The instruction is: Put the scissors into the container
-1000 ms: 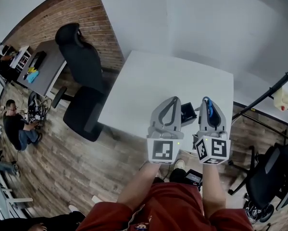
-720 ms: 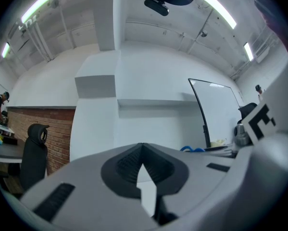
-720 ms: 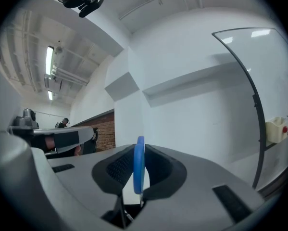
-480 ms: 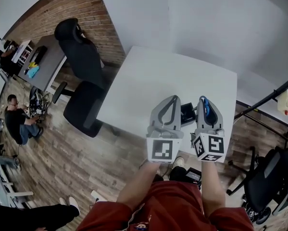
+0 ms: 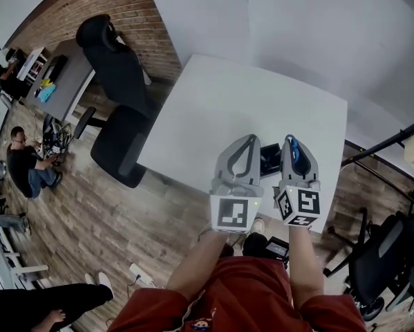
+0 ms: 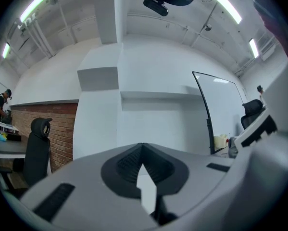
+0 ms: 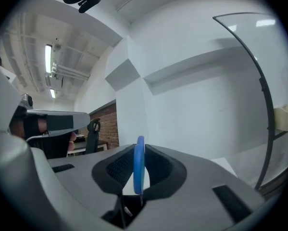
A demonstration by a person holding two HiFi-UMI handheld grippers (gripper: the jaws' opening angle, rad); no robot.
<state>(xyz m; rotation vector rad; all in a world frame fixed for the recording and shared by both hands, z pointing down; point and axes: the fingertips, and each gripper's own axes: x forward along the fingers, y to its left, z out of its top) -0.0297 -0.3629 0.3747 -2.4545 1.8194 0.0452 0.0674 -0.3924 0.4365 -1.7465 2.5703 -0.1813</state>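
In the head view both grippers hover side by side over the near edge of the white table (image 5: pixel 220 109). My right gripper (image 5: pixel 290 142) is shut on the scissors (image 5: pixel 297 155), whose blue handle shows between the jaws. In the right gripper view the blue handle of the scissors (image 7: pixel 139 170) stands upright, pinched in my right gripper (image 7: pixel 140 150); the blades are hidden. My left gripper (image 5: pixel 250 139) is shut with nothing in it, and in the left gripper view its tips (image 6: pixel 143 148) meet. A small black container (image 5: pixel 269 159) sits on the table between the two grippers.
A black office chair (image 5: pixel 117 95) stands left of the table on the wood floor. Another chair (image 5: pixel 390 254) and a black stand (image 5: pixel 383 140) are on the right. A black device (image 5: pixel 277 252) lies on the floor by the person's feet. People sit at a desk (image 5: pixel 58 88) far left.
The right gripper has edged slightly forward and left with the scissors still in it. The left gripper has barely moved. The head view has shifted a little.
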